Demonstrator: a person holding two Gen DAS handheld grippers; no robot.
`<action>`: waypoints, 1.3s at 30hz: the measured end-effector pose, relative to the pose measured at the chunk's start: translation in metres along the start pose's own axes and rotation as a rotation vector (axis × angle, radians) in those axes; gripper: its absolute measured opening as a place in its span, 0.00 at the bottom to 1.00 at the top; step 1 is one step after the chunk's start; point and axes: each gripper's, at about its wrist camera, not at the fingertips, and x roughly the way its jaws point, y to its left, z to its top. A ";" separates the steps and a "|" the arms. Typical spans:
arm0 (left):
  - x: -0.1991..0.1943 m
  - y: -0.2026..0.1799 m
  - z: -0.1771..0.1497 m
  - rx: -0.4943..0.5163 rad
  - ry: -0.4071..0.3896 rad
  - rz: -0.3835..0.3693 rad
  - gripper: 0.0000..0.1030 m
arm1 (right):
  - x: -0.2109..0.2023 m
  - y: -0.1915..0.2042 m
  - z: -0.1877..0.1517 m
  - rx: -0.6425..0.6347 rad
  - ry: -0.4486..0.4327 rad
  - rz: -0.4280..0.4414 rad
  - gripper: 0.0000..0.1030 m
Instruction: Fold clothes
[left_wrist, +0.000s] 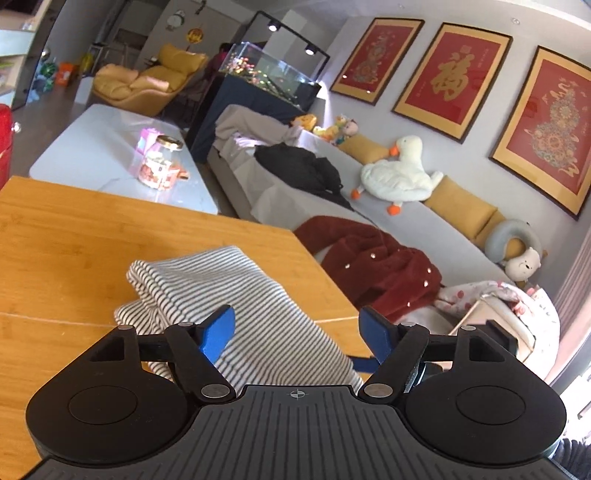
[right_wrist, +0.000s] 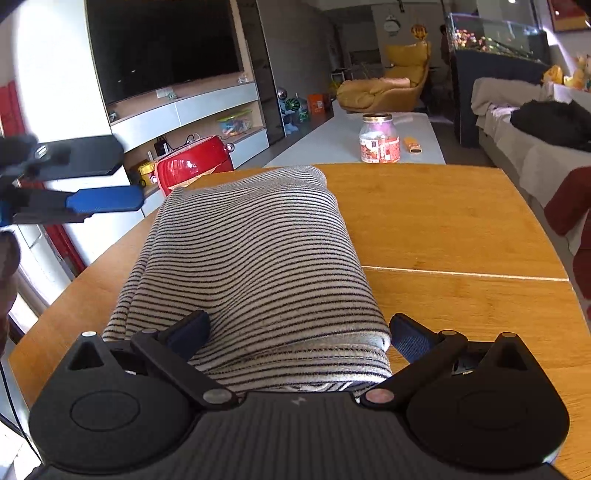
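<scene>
We worked in a living room, at a bamboo-topped bench (right_wrist: 461, 229) whose far edge met a white coffee table (right_wrist: 332, 144). On that table stood a glass jar (right_wrist: 379, 138) with a gold lid, and beside it a small orange object (right_wrist: 413, 144). Behind it sat a yellow armchair (right_wrist: 391, 86) and a fish tank (left_wrist: 266, 70). A grey sofa (left_wrist: 399, 218) ran along the wall under three red framed prints (left_wrist: 452, 72); on it lay a black garment (left_wrist: 299, 168), a white plush goose (left_wrist: 397, 171) and a dark red coat (left_wrist: 380, 266). A television (right_wrist: 162, 44) hung on the opposite wall, with a red case (right_wrist: 194, 168) below it.

The striped garment (right_wrist: 251, 266), already folded into a thick bundle, lay on the bench, nothing else on the wood around it.

Our right claw (right_wrist: 299, 334) stood wide open, its dark fingers (right_wrist: 192, 330) spread to either side of the bundle's near end, which filled the gap between them; we could not tell whether the pads touched the cloth. It pointed level along the length of the fold.

Our left claw (left_wrist: 297, 330) was also wide open, its blue fingers (left_wrist: 218, 334) hovering above the striped cloth and gripping nothing. In the right wrist view it (right_wrist: 103, 203) reached in from the left side, held apart from the bundle above the bench edge.
</scene>
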 end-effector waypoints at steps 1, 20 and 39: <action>0.009 0.005 0.002 -0.011 0.013 0.002 0.76 | -0.001 0.001 0.000 -0.003 0.006 0.010 1.00; 0.037 0.036 -0.007 0.037 0.113 0.091 0.68 | 0.027 -0.046 0.028 0.294 0.140 0.310 0.72; 0.018 0.025 -0.001 -0.018 0.111 0.161 0.87 | 0.009 -0.031 0.000 0.200 0.044 0.188 0.71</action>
